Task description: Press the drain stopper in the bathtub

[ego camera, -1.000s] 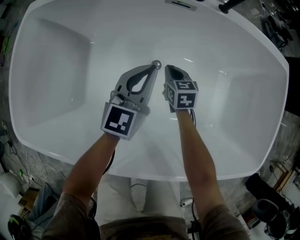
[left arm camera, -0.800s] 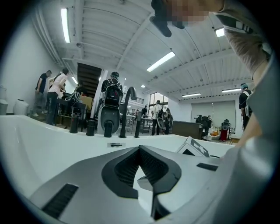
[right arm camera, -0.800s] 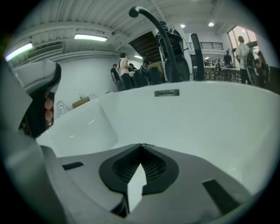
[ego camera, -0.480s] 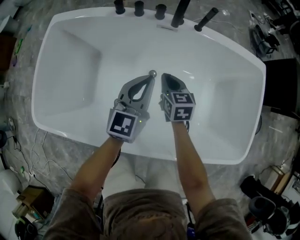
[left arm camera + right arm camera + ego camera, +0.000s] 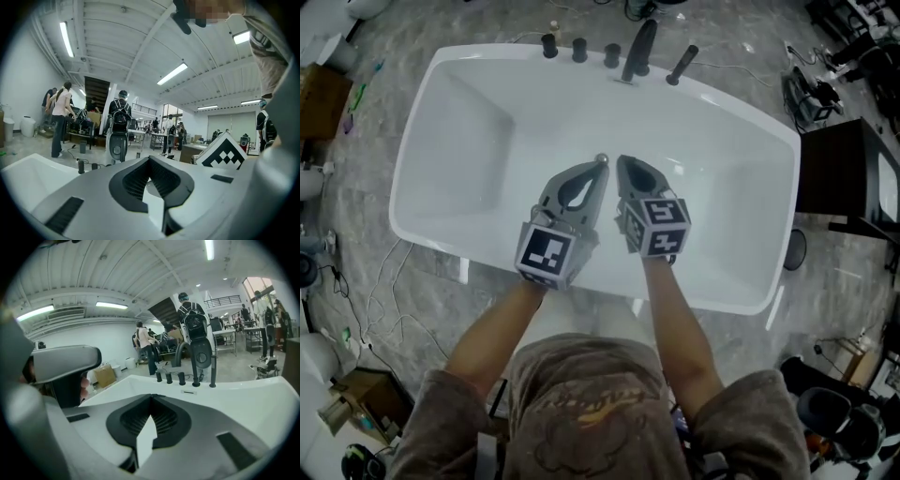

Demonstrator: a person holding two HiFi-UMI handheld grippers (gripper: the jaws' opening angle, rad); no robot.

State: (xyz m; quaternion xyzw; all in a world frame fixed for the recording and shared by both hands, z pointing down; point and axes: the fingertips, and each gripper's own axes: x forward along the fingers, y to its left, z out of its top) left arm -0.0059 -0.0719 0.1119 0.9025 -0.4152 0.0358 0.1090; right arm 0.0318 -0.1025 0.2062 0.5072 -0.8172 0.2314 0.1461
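Tub (image 5: 487, 56) seen from farther back than earlier – left gripper (image 5: 598, 171), right gripper (image 5: 622, 163) both closed, empty; stopper (image 5: 601, 157) could be missed through misaligned tip

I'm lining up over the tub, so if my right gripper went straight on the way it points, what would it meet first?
Likely the bathtub's far wall, just below the black tap fittings. Nothing else shows in that line, but depth is unclear.

Black faucet (image 5: 638, 49) (three knobs (image 5: 579, 50) beside)
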